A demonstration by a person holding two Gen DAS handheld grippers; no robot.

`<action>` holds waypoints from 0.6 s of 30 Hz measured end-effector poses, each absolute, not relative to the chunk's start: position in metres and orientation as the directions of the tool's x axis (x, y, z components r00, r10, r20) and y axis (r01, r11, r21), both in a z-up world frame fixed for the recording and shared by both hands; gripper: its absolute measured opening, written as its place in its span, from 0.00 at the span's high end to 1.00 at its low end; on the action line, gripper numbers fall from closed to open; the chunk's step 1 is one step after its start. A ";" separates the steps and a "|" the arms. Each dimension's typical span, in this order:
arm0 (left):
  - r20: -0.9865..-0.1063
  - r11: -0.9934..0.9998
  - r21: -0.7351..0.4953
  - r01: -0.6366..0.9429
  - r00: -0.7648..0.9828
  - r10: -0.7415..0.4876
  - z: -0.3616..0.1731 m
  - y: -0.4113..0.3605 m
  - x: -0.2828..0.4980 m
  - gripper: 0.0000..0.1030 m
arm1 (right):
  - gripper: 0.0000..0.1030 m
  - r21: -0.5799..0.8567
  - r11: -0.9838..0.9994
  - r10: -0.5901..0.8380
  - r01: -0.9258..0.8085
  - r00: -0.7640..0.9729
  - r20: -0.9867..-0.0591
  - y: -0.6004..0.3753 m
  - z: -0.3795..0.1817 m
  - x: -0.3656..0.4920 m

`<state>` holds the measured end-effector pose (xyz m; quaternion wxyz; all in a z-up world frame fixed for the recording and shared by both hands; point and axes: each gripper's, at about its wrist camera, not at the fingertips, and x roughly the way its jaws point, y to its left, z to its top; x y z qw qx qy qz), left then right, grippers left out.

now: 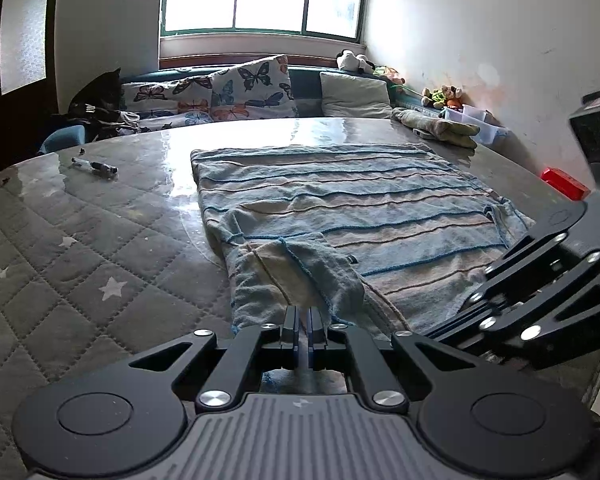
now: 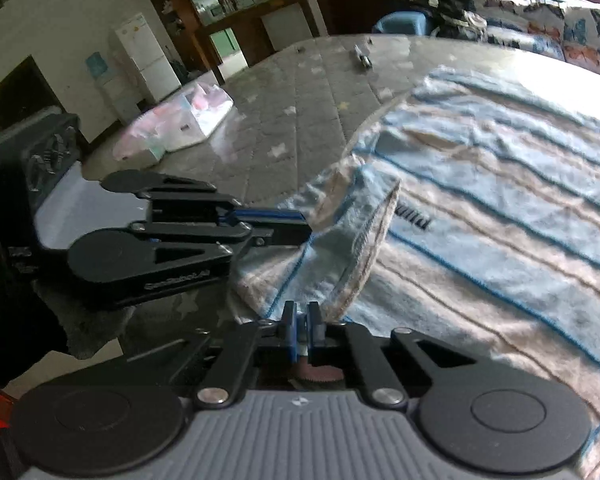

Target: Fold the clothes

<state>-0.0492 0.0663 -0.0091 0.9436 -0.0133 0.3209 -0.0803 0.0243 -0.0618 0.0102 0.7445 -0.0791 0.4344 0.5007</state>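
Observation:
A blue and beige striped garment [image 1: 340,200] lies spread flat on the quilted table [image 1: 80,248]. One sleeve is folded over its near left part. My left gripper [image 1: 303,318] is shut on the near end of that sleeve. From the right wrist view, the left gripper [image 2: 306,226] pinches a raised fold of the garment [image 2: 480,184]. My right gripper [image 2: 301,316] is shut on the garment's near edge, just right of the left one. In the left wrist view the right gripper [image 1: 480,284] reaches in from the right onto the garment's near right corner.
A pen [image 1: 94,167] lies on the far left of the table, and a red box [image 1: 565,183] sits at its right edge. A green cloth [image 1: 440,126] and plastic tubs [image 1: 476,120] are at the back right. Butterfly cushions [image 1: 252,88] line the bench behind. A plastic bag [image 2: 180,120] rests on the table's far side.

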 end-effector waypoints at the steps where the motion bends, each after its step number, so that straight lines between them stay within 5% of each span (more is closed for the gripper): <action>1: -0.602 0.987 -0.077 0.141 0.782 -0.159 -0.009 0.067 -0.049 0.95 | 0.97 0.308 0.480 0.684 -0.821 0.130 -0.718 -0.063 0.014 0.022; 18: -0.611 0.958 -0.081 0.274 0.746 -0.265 -0.013 0.041 -0.050 0.96 | 0.94 0.213 0.498 0.675 -0.841 0.222 -0.704 -0.064 0.039 0.053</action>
